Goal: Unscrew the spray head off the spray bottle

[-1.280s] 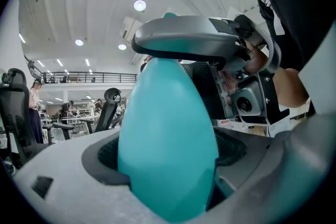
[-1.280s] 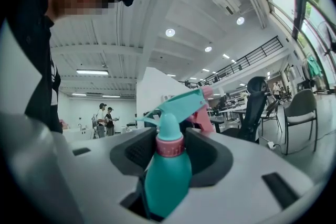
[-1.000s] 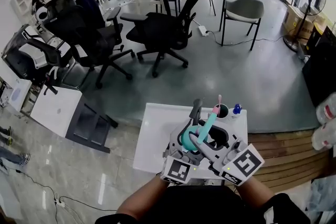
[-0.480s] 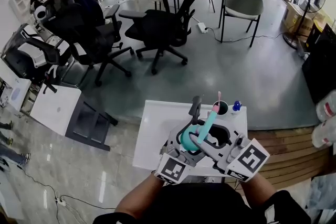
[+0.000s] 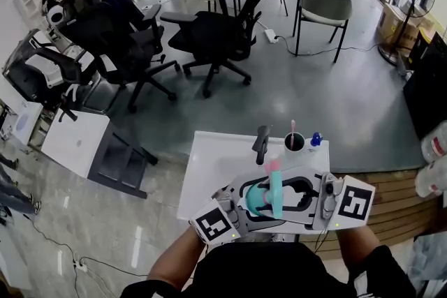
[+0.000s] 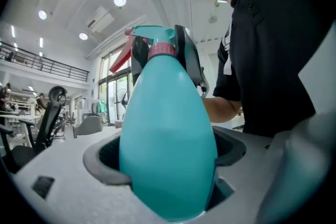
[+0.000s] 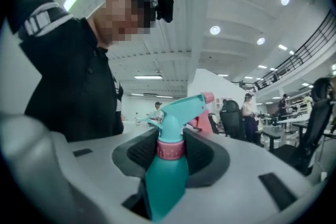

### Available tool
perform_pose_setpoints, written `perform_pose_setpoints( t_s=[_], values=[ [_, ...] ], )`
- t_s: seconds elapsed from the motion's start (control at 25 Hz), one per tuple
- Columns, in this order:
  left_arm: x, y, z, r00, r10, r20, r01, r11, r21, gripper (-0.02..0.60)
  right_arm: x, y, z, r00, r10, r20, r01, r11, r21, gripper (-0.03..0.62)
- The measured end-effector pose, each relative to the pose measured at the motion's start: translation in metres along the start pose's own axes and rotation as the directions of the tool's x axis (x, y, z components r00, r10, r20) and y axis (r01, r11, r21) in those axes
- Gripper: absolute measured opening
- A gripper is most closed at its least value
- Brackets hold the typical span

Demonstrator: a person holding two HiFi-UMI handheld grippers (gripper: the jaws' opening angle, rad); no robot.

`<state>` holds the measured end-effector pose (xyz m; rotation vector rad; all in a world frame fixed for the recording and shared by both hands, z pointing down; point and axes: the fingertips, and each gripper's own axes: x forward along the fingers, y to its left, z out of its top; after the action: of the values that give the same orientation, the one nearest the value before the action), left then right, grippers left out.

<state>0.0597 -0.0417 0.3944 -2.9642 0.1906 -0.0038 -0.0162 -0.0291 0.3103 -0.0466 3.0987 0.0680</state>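
Note:
Over the white table's near edge a teal spray bottle [image 5: 260, 200] hangs between my two grippers, which face each other. My left gripper [image 5: 253, 202] comes in from the left and is shut on the bottle's fat teal body [image 6: 168, 128], which fills the gap between its jaws. From the right, my right gripper [image 5: 279, 190] is shut on the pink collar [image 7: 170, 149] just under the teal spray head [image 7: 176, 110]. The pink nozzle tip [image 5: 271, 165] points away from me. The bottle's lower body [image 7: 165, 186] shows below the collar.
The white table [image 5: 209, 171] carries a dark cup [image 5: 294, 144] with a pink stick, a small blue-capped bottle [image 5: 314, 143] and a black object [image 5: 261, 142]. Black office chairs [image 5: 216, 38], a grey chair [image 5: 323, 10] and a white side table [image 5: 73, 143] stand beyond. Wooden boards [image 5: 391, 199] lie at right.
Both grippers swung round with the bottle between them: the left cube went down and left, the right cube right and up. The bottle now stands straighter in the head view.

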Motion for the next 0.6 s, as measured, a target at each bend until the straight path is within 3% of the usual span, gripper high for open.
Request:
perform_pose_setpoints(
  t_s=[0.12,0.2,0.32,0.4,0.52,0.6],
  values=[
    [0.001,-0.017,0.004,0.995,-0.099,0.029,0.1,0.994,-0.048,0.456,-0.001,0.014,0.0,0.991,0.13,-0.007,-0.13,0.991,0.018,0.147],
    [0.001,-0.017,0.002,0.995,-0.091,0.032,0.094,0.991,-0.097,0.456,-0.001,0.012,0.001,0.991,0.136,0.011,-0.136,0.991,0.019,0.15],
    [-0.001,0.005,-0.01,0.999,0.043,-0.015,-0.044,0.988,-0.147,0.457,0.002,-0.006,-0.002,0.999,0.021,0.033,-0.022,1.0,0.004,0.158],
    [-0.005,0.022,-0.019,0.987,0.155,-0.051,-0.162,0.972,-0.17,0.457,0.001,-0.02,-0.005,0.998,-0.062,0.032,0.062,0.998,0.014,0.217],
    [-0.017,0.045,-0.04,0.946,0.304,-0.116,-0.316,0.943,-0.104,0.456,-0.005,-0.044,-0.004,0.98,-0.189,0.063,0.187,0.982,0.025,0.249],
    [-0.027,0.061,-0.05,0.901,0.404,-0.155,-0.417,0.907,-0.059,0.456,-0.008,-0.058,-0.007,0.961,-0.268,0.062,0.267,0.963,0.025,0.25]
  ],
)
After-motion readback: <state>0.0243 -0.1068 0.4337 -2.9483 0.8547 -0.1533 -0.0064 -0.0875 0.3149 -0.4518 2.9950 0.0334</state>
